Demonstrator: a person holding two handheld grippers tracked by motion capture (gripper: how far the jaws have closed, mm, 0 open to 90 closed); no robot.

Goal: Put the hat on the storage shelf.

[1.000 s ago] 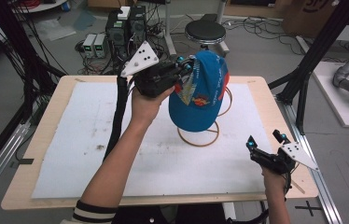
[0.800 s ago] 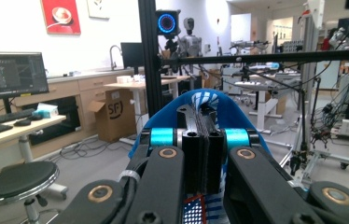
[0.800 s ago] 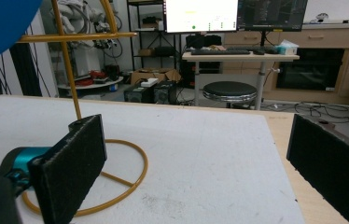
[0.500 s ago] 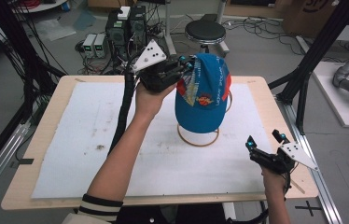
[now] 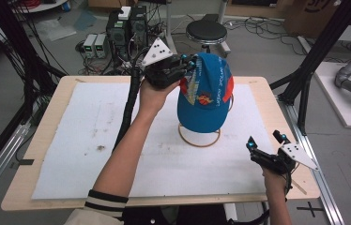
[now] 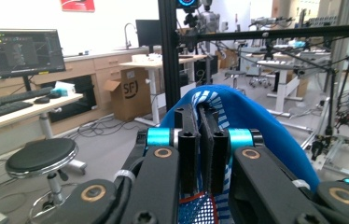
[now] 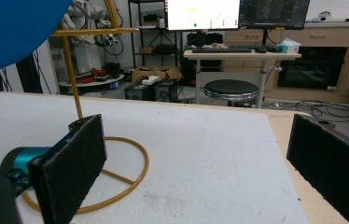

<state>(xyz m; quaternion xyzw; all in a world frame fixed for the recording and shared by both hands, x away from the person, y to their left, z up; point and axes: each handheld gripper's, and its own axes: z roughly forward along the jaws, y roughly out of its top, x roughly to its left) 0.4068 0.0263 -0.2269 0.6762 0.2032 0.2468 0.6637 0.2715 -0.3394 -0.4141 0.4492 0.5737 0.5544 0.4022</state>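
Under the yellow wire stand [image 5: 200,137], a stained white mat [image 5: 70,140] covers the wooden table [image 5: 51,93].

Robotics lab: monitors [image 7: 238,13], desks, floor cables [image 5: 263,28], rig frames [image 6: 167,51]

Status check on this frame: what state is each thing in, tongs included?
Cap: draped on the stand, back edge pinched by the left tongs.
Stand: upright on the white mat, ring base flat.
Left tongs: shut on the cap, jaws just starting to ease open, fabric between the pads.
Right tongs: open, nothing held, low over the mat's right edge.
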